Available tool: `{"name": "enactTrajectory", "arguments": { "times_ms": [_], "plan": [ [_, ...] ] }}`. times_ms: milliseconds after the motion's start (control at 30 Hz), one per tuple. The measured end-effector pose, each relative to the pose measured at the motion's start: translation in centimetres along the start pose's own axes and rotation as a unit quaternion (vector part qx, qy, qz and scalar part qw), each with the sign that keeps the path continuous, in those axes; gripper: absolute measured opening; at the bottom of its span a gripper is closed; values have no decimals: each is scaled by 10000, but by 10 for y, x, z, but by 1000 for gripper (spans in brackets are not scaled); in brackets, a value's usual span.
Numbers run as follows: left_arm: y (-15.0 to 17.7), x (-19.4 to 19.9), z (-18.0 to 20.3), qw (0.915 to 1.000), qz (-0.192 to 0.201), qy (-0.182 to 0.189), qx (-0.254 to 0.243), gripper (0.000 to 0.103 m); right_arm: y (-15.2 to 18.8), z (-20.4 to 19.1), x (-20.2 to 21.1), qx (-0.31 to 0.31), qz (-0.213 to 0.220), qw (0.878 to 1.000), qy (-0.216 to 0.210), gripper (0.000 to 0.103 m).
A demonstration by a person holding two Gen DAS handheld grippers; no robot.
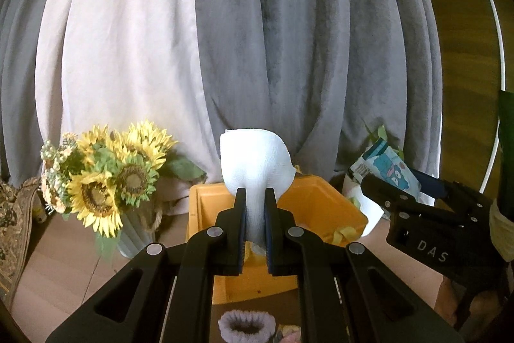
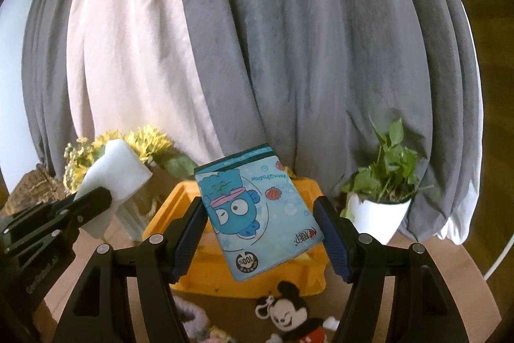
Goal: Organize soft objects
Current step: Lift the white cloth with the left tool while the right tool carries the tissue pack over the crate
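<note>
I judged both loads were mid-carry toward the yellow bin [image 1: 205,201]. My left gripper [image 1: 255,211] was clamped on a white sponge [image 1: 257,156], which bulged out toward twelve o'clock. My right gripper [image 2: 260,227] pinched a blue tissue pack [image 2: 257,214] tilted between its pads. Next I needed to lower each over the bin and release.

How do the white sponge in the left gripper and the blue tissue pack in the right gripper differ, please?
The white sponge is plain; the blue tissue pack carries a cartoon print. The sponge is squeezed narrow between shut jaws; the pack keeps its flat shape in wider jaws. Both are held up near the yellow bin.
</note>
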State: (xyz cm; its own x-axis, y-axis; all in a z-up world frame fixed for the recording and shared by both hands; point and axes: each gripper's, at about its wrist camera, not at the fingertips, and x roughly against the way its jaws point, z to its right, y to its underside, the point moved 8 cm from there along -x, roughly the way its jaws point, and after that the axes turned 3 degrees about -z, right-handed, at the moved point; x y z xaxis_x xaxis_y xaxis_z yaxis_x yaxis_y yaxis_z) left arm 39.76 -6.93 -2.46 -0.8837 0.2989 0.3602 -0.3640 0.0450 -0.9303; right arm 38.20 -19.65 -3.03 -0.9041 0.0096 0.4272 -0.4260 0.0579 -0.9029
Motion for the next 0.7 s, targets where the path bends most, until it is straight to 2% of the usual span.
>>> {"name": "enactTrajectory", "arguments": {
  "times_ms": [300, 700],
  "plan": [
    [-11, -36, -6, 10000, -76, -14, 21, 11, -14, 5, -33, 23, -17, 10000, 6, 69],
    [-5, -93, -18, 9992, -401, -53, 65, 11, -13, 11, -87, -32, -325, 9995, -21, 69]
  ]
}}
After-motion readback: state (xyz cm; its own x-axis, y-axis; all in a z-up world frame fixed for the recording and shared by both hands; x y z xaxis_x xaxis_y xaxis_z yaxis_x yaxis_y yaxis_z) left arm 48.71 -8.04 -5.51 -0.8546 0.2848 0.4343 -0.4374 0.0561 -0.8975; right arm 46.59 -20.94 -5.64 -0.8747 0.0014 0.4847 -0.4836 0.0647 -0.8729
